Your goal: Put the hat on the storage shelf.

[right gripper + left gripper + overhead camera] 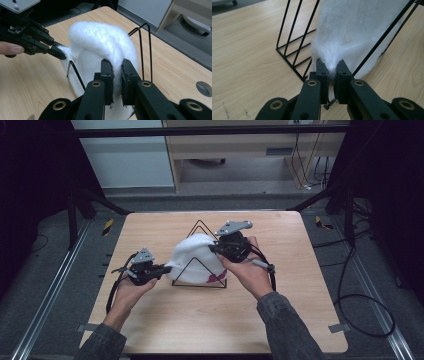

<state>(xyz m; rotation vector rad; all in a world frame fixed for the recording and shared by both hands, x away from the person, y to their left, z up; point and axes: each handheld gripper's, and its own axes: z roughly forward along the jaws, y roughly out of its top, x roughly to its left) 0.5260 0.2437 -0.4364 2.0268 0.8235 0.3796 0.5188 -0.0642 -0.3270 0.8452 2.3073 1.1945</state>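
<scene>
The wooden table carries 1 black wire rack, a triangular frame at its middle, and 1 white fuzzy hat is draped over that rack. I hold the hat from both sides. My left gripper has its jaws pinched shut on a tuft of the hat's edge, low and just beside the rack's wires. My right gripper has its jaws clamped narrow on the fold of the hat at the other side, near the top of the frame.

Largest risk, as I judge it: the rack is light and not fixed, so if I pull both sides unevenly the whole frame could tip or slide across the table. Next, the fabric could snag on a wire where it passes through the frame and stretch. Smallest: my left grip has only a thin tuft, so it could slip out under tension.

Count: 1 table, 1 rack, 1 hat, 2 grippers.
</scene>
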